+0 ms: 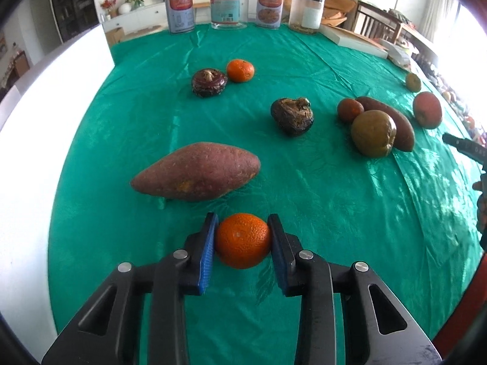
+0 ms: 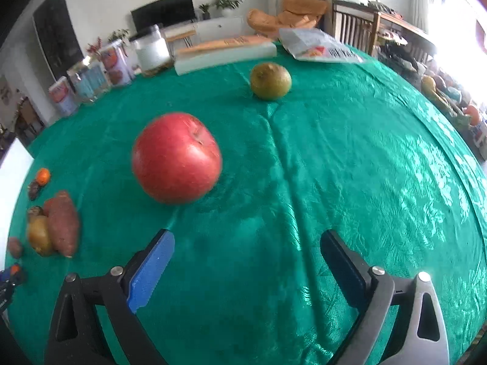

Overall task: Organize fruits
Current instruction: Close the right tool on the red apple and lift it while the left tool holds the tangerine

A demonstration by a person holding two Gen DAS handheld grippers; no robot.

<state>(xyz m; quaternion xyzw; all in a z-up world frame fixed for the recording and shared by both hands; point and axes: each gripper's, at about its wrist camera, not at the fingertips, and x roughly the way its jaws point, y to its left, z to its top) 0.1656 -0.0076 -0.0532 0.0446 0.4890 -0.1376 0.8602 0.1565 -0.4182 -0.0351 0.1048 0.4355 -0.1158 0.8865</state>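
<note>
Left wrist view: the left gripper (image 1: pixel 242 240) has its fingers closed on an orange (image 1: pixel 242 240), low over the green table (image 1: pixel 334 213). The right gripper (image 2: pixel 246 266) is spread open and empty; a red apple (image 2: pixel 177 157) lies ahead, slightly left.

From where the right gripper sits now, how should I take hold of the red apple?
Grip the red apple across its widest middle, pads on opposite round flanks, coming in level from its near side. It sits with the stem dimple up and tilted slightly right, so the sides are smooth and even. The right gripper is open, probably wide enough, but the apple lies ahead and left, so shift left first.
</note>
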